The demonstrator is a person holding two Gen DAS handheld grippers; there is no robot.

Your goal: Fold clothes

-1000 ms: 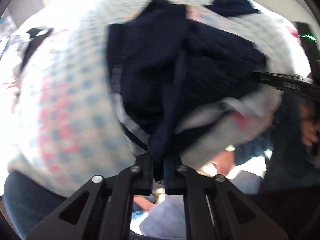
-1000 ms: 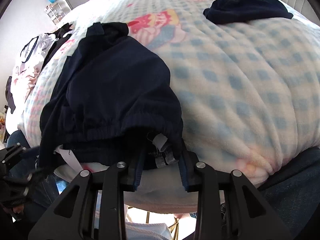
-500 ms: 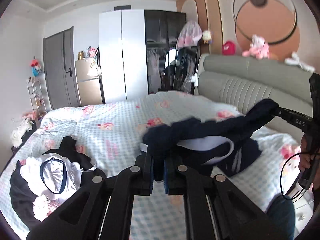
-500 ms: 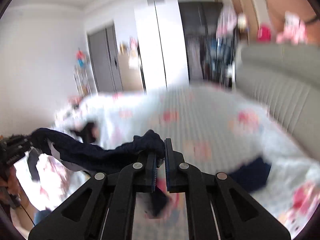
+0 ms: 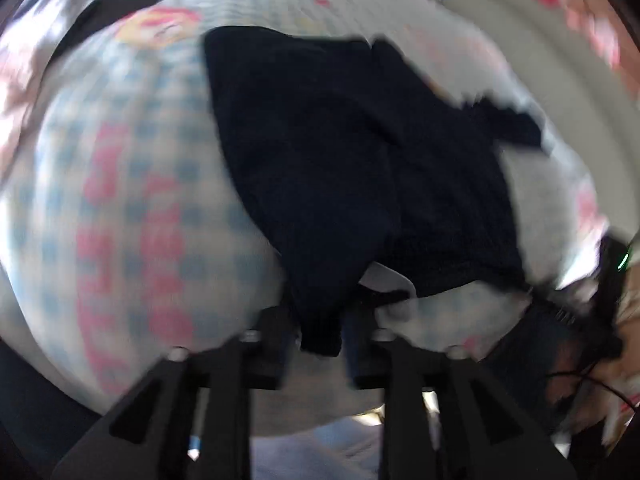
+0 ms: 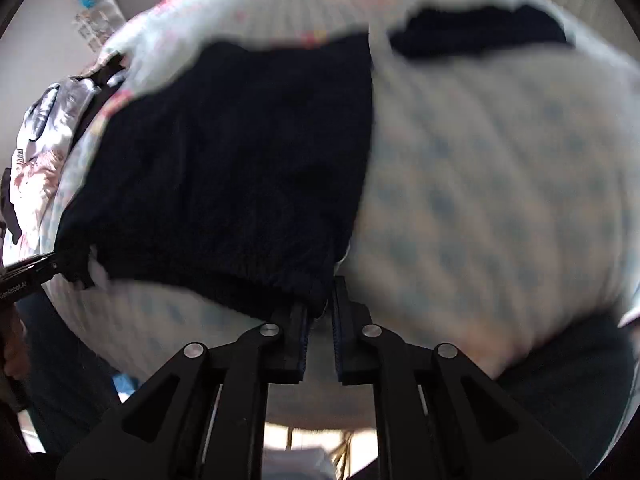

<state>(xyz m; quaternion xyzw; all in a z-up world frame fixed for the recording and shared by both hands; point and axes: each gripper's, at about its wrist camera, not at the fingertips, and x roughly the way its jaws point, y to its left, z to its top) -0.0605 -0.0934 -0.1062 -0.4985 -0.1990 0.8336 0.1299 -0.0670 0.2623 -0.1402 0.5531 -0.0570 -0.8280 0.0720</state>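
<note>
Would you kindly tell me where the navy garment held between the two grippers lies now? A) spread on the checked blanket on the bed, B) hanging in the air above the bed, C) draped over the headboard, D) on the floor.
A: the navy garment lies spread flat on the checked blanket, its near edge by the right gripper.

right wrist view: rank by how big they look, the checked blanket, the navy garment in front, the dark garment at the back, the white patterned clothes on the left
Largest to smallest, as they appear:
1. checked blanket
2. navy garment in front
3. dark garment at the back and white patterned clothes: look alike, and both are partly cut off, so unranked.
</note>
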